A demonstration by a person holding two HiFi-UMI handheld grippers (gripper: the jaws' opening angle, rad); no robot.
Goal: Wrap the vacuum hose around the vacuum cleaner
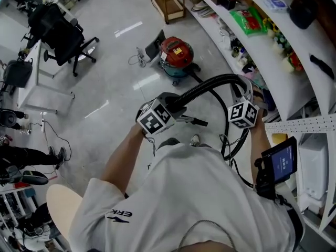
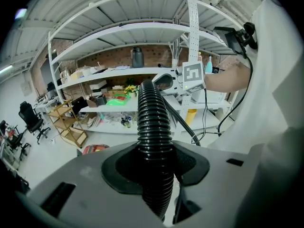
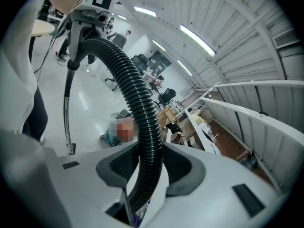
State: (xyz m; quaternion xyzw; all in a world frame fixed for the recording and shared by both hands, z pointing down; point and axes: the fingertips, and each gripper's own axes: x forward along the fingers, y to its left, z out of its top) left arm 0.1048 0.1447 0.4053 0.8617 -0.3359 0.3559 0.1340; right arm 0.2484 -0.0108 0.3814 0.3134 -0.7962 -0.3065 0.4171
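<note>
Head view looked steeply down on white shelving [image 1: 273, 62] that curved along the outer side of the right gripper [image 1: 242, 91], its boards crowded with small goods. Grey floor [image 1: 115, 88] spread ahead of both grippers. Behind them, the person's white T-shirt [image 1: 199, 193] filled the lower part of the view. A black office chair [image 1: 60, 35] stood well beyond the left gripper [image 1: 176, 106] and off to its left.

Straight ahead of the two grippers and well apart from them, the red-topped vacuum cleaner [image 1: 176, 56] sat upright on the floor. The black ribbed vacuum hose [image 1: 210, 85] arched through the air from one gripper to the other, and past the right gripper it dropped in a loop toward the person's legs.

Left gripper view showed the left gripper [image 2: 154, 160] closed on the vacuum hose [image 2: 152, 122], both dark pads pressed against the ribs, with the hose running on to the right gripper's marker cube [image 2: 194, 76]. Right gripper view showed the right gripper [image 3: 149, 163] clamped on the vacuum hose [image 3: 137, 99] the same way, the hose curving up toward the left gripper.

Just behind the right gripper, by the forearm, sat a small device with a lit screen [image 1: 281, 161].
</note>
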